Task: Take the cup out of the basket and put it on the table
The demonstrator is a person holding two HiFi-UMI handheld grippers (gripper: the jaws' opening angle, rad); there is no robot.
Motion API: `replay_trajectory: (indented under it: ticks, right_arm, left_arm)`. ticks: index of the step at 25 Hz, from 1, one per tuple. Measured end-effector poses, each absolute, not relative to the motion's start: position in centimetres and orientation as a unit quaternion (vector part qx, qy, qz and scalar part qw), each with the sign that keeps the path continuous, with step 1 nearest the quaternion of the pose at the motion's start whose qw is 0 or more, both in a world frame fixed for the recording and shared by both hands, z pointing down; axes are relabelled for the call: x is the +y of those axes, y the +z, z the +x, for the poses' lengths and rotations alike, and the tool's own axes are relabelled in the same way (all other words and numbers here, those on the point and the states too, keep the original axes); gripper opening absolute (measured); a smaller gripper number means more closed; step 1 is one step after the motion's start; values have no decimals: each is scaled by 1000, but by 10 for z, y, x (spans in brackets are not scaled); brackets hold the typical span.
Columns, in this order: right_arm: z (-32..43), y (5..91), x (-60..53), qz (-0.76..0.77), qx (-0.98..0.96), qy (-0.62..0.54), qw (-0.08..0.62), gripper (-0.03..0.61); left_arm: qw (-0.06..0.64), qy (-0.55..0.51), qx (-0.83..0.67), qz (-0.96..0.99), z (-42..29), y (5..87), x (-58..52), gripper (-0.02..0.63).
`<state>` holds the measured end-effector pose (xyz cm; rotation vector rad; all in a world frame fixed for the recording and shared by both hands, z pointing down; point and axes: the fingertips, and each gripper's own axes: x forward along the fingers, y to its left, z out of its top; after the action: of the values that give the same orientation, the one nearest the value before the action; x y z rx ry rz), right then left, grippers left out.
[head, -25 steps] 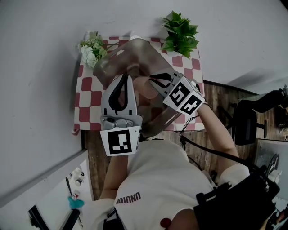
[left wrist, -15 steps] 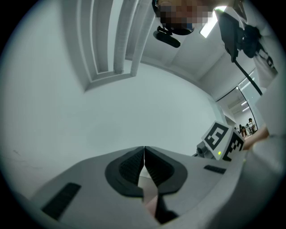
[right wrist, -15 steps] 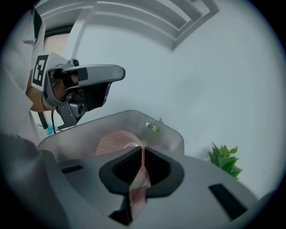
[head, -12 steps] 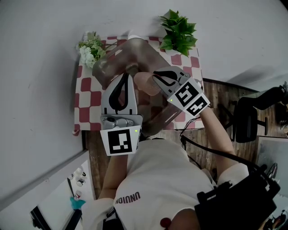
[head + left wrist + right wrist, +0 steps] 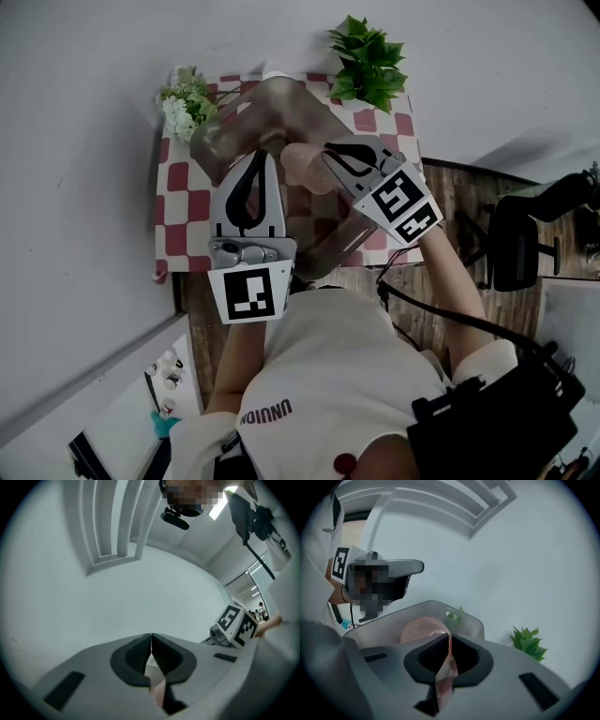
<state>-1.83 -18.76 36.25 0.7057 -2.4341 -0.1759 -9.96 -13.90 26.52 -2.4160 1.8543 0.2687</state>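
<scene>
- The cup (image 5: pixel 302 169) is pinched by its rim in the right tool (image 5: pixel 330 155).
- It is tipped, long side pointing left of that tool.
- The left tool (image 5: pixel 151 641) is clenched.

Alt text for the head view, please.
The right hand-held gripper pinches a translucent pink cup by its rim over a smoky clear plastic basket on a red-and-white checked table. The left hand-held gripper, shut, is beside it.

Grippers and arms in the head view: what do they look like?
Both the left gripper and right gripper have light grey bodies with black ribbed pads. Each carries a white cube with black square markers. A black cable runs beside the right arm. The person wears a white short-sleeved shirt.
</scene>
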Motion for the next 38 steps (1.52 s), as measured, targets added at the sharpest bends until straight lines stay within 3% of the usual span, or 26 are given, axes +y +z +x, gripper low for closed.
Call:
replay_trajectory:
  ticks: [38]
  right_arm:
    - [73, 324, -211, 422, -888, -1, 183, 35]
  left_arm:
    - [45, 77, 577, -812, -63, 270, -153, 15]
